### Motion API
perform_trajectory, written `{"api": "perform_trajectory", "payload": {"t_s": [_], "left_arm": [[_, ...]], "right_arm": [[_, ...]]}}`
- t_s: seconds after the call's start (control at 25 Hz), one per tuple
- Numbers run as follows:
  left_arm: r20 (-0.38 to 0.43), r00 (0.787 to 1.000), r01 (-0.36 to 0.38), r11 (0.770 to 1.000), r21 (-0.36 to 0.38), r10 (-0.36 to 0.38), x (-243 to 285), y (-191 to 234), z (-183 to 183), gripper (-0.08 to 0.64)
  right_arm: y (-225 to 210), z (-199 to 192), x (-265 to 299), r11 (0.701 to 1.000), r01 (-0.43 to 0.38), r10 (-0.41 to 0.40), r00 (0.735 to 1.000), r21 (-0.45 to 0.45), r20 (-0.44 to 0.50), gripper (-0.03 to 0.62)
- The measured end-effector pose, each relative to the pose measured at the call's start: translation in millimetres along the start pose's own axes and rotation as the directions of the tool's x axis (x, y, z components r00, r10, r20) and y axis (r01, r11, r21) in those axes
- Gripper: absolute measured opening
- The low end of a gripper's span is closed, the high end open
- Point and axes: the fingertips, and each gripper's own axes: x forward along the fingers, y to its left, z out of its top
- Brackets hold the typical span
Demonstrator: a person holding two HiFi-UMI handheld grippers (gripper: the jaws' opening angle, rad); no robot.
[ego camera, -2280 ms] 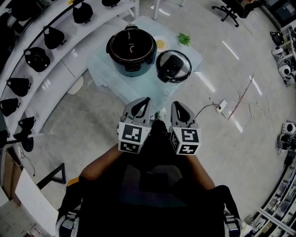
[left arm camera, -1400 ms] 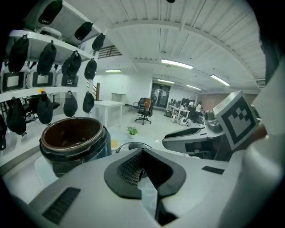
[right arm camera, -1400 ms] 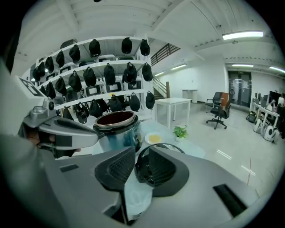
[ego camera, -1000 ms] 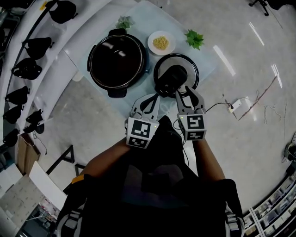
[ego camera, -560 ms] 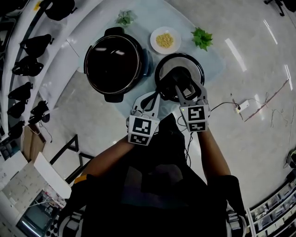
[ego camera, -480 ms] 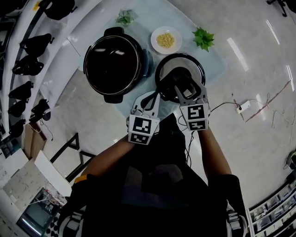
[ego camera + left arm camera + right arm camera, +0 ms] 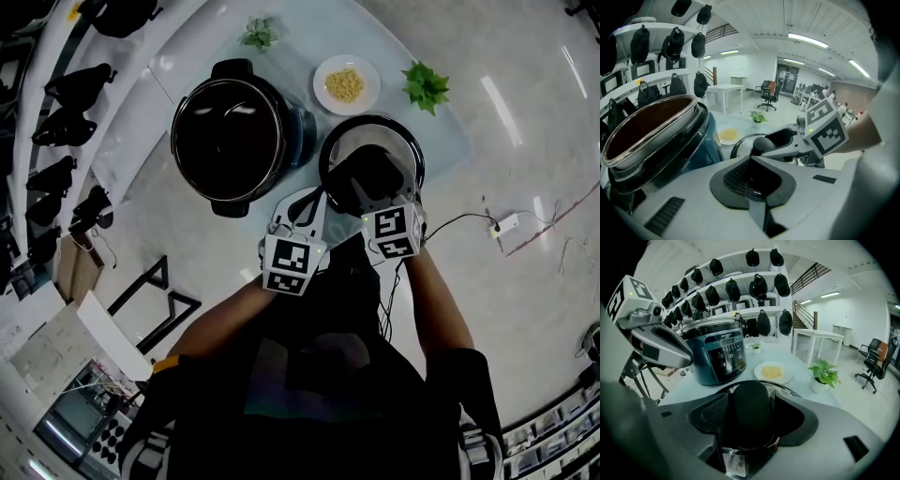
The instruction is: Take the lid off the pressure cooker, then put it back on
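Teal cooker open, lid beside; plate w/ yellow food.

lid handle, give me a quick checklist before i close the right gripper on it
1. Lid handle between the right gripper's jaws: ok. The jaws have just been opening and the handle stands between them.
2. Pads gripping the handle: not ok, the jaws are open.
3. Lid resting flat on the table: ok.
4. Pressure cooker pot open to take the lid: ok, it stands uncovered beside the lid.
5. Left gripper out of the way: ok, shut and empty, between pot and lid.
6. Plate and plant apart from the lid: ok.
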Motion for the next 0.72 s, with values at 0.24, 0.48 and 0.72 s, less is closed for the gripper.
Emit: {"api": "perform_trajectory", "payload": {"t_s": [0.24,0.48,0.72], "left_arm": [[-0.010,1.000,-0.019,1.000,0.003,0.019,0.8,4.7,1.6,0.008],[-0.009,1.000,-0.012,1.000,0.014,0.012,-2.0,0.9,1.1,0.008],[0.013,1.000,-0.006,1.000,0.026,0.006,-9.3,-4.5,6.3,0.008]], "right_arm": [[1.6,-5.5,11.5,0.999,-0.008,0.007,1.000,-0.041,-0.018,0.307],[1.1,-9.0,14.0,0.998,0.015,-0.014,1.000,-0.055,0.005,0.307],[-1.4,-8.7,13.5,0.999,0.026,-0.026,1.000,-0.036,0.013,0.290]]}}
